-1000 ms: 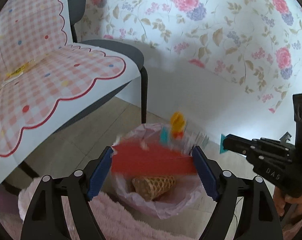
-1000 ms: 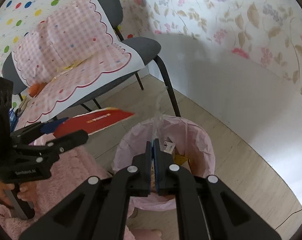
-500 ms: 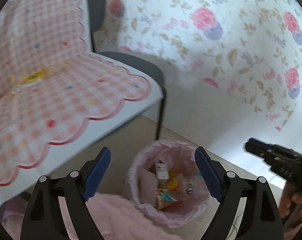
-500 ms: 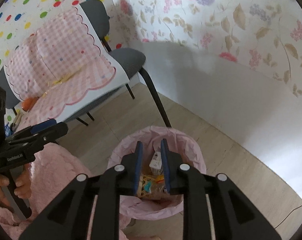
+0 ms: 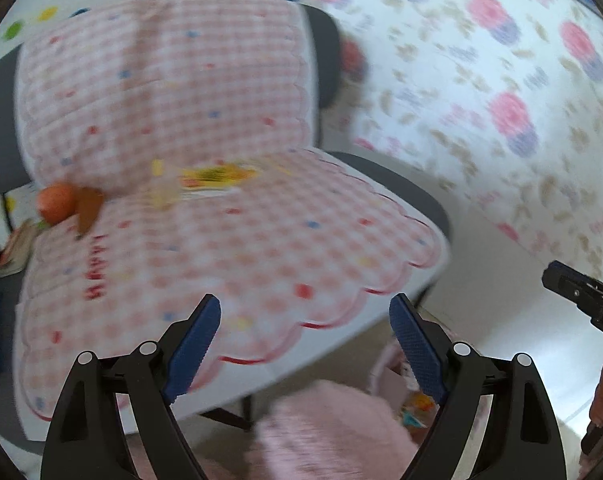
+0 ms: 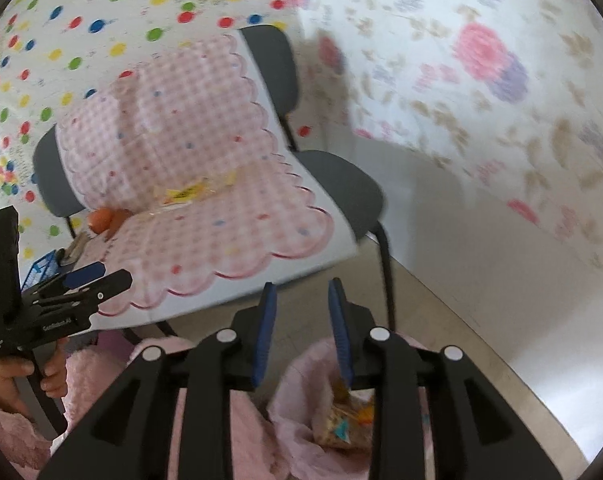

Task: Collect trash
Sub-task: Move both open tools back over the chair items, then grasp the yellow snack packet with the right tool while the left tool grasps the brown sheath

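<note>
Swung up from pink-lined trash bin [image 6: 301, 408] toward chair's yellow wrapper [image 5: 217, 174]; left gripper [image 5: 305, 344] jaws wide, empty; right gripper [image 6: 301, 334] just been parting, empty.

Right tool [image 6: 303, 320] parted, empty; blurred bin [image 6: 301, 420] below.

Blurred print on left gripper [image 6: 97, 280] — nothing legible

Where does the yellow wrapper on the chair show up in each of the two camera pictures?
Left wrist view: the yellow wrapper lies above centre, left of the middle, where the seat meets the backrest.
Right wrist view: the yellow wrapper lies left of centre, at the same fold.
Shared landmark: the orange ball just to its left.
</note>
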Demonstrator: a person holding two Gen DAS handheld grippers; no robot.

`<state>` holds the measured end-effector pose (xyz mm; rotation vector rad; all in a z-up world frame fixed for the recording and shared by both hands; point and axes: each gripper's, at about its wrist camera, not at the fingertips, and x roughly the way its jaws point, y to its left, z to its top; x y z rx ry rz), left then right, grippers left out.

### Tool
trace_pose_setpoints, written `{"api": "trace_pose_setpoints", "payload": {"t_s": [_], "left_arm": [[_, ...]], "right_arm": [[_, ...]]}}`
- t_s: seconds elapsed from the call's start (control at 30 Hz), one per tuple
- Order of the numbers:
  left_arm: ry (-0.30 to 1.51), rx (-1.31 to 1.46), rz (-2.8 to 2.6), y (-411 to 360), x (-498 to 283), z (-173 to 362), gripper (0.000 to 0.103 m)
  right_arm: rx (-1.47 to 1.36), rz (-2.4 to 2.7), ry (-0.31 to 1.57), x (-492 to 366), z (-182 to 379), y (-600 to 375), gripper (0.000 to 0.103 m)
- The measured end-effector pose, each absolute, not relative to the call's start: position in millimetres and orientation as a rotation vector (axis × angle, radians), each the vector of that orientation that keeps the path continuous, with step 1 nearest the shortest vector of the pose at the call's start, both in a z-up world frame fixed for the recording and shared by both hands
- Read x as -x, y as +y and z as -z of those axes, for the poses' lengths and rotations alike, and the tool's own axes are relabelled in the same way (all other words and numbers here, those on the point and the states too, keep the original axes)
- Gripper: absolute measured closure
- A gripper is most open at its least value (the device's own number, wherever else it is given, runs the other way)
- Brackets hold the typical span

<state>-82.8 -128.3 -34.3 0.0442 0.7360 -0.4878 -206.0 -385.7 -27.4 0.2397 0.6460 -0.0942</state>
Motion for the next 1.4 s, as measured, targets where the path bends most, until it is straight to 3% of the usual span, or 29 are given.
{"api": "trace_pose_setpoints", "payload": {"t_s": [0.27,0.57,0.67,0.73,1.0,1.3,1.37,1.4], "left_arm": [[0.754,0.004,0.245,-51,31,38,0.017],[0.763,0.014,0.122,-18,-36,40,0.017],[0.776,0.012,0.116,-17,-58,45,0.017],[0.782,0.016,0.114,-18,-69,48,0.017],[0.805,0.005,0.029,-3,-113,56,0.017],[0.808,0.094,-0.037,53,-117,52,0.017],[0.815,0.102,-0.048,57,-117,54,0.017],[0.820,0.108,-0.047,57,-118,56,0.017]], "right_arm": [[-0.191,-0.035,0.670,123,18,-352,0.067],[-0.194,-0.135,0.744,10,36,-326,0.058],[-0.180,-0.141,0.767,-28,47,-321,0.044],[-0.175,-0.144,0.790,-53,56,-320,0.043],[-0.262,-0.150,0.864,-142,87,-335,0.043],[-0.354,-0.180,0.915,-176,110,-334,0.043],[-0.357,-0.179,0.908,-176,110,-332,0.054],[-0.379,-0.188,0.909,-176,110,-333,0.069]]}}
